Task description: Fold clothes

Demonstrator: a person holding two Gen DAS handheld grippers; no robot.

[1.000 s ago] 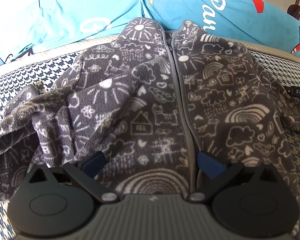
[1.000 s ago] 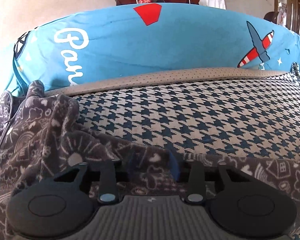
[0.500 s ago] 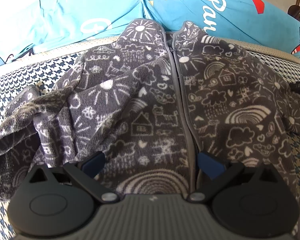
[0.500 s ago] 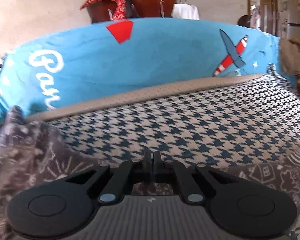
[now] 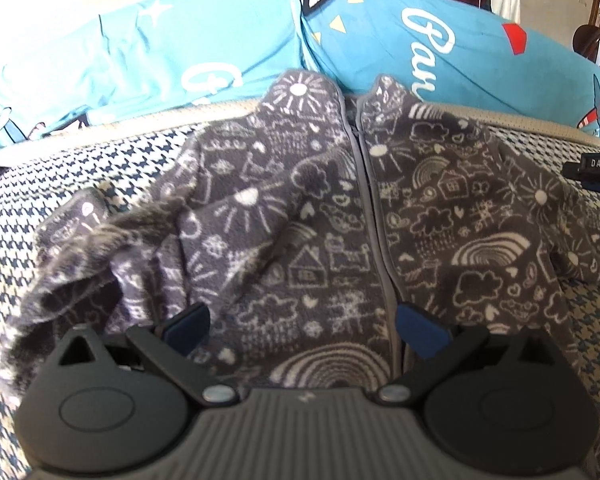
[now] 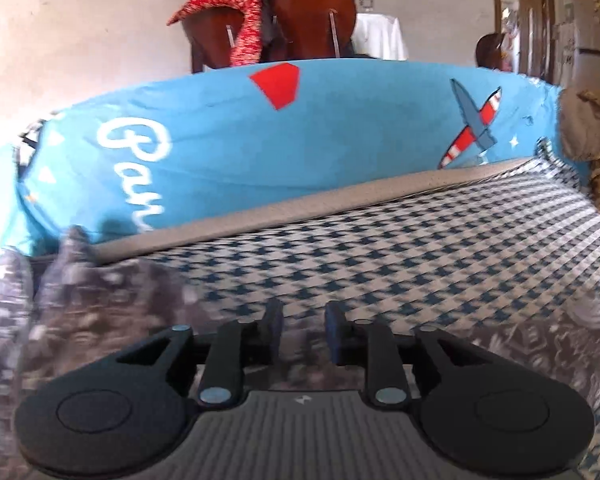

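So the grey doodle-print fleece jacket is lying zipped and front-up on the houndstooth bed cover, collar pointing at the far blue pillows; left sleeve is bunching up at the left; the left gripper is hovering wide open over the hem, gripping nothing; the right gripper is opening, nothing visibly between the pads. I'd be flattening that crumpled sleeve first, then pinching sleeve edges, not thick folds.

White cursive "Par", cut off lower down, on the blue pillow in the right wrist view, and the same script on that pillow in the left wrist view. "DAS" in pale capitals on a small black tag at the right edge there.
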